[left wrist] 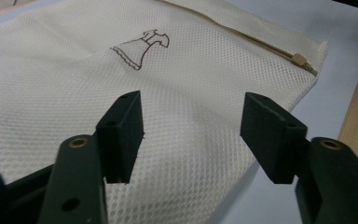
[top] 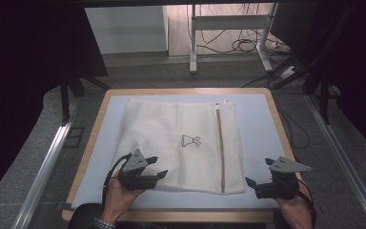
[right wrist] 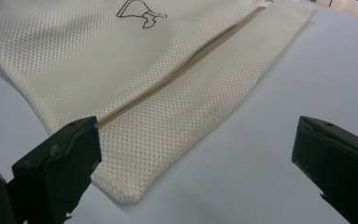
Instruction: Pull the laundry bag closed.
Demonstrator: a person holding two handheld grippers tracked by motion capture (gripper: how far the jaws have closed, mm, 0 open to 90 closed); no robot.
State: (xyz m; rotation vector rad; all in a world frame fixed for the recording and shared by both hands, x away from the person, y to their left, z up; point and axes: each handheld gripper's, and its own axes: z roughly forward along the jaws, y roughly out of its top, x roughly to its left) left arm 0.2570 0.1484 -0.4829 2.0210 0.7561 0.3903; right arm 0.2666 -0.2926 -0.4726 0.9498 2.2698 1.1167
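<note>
Mesh laundry bag (top: 181, 143), cream-coloured, lies flat across the middle of the pale blue mat (top: 262, 129) that covers the wooden-edged table (top: 280, 125). A small dress outline (top: 190, 140) is printed near its centre, and a zipper (top: 219, 148) runs from far to near along its right part.

From the high view, the left gripper (top: 158, 167) sits over the bag's near left corner, held in the person's left hand (top: 119, 193), while the right gripper (top: 259, 172) hovers just right of the bag's near right corner, over bare mat.

The left gripper view adds what the high view cannot resolve: the jaws are spread wide above the mesh weave, with the zipper pull (left wrist: 299, 59) at the zipper's far end.

The right gripper view shows its own jaws also spread wide, one beside the bag's near corner where the zipper ends, the other over plain mat. Neither gripper pinches anything.
</note>
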